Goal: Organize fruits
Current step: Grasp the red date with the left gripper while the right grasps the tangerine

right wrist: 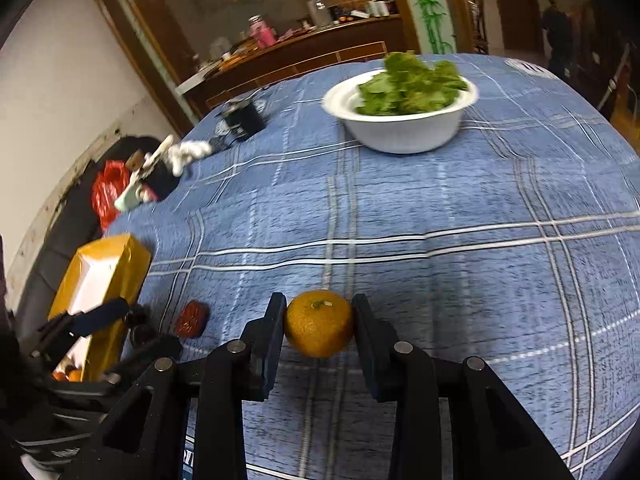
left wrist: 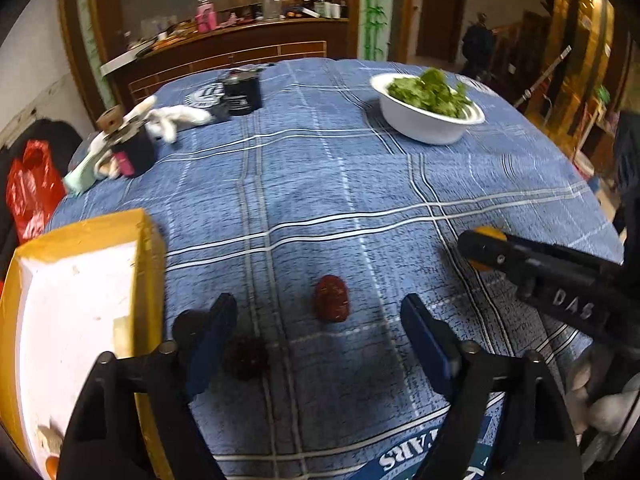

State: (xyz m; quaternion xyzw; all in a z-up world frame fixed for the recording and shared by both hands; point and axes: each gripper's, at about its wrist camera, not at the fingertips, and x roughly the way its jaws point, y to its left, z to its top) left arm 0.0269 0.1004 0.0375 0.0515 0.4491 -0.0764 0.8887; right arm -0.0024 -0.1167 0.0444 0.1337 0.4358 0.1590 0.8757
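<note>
While right claw (right wrist: 319, 322) clamps orange (right wrist: 319, 323), left claw (left wrist: 319, 330) hovers spread over red date (left wrist: 331, 298).

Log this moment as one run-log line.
right gripper: shut on mandarin orange | left gripper: open over red date | yellow box: left

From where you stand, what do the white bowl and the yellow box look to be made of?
The white bowl looks like matte paper or foam: thin rolled rim, no shine, though plastic is possible. The yellow box looks like cardboard wrapped in glossy yellow paper or tape, with a plain white inside.
</note>
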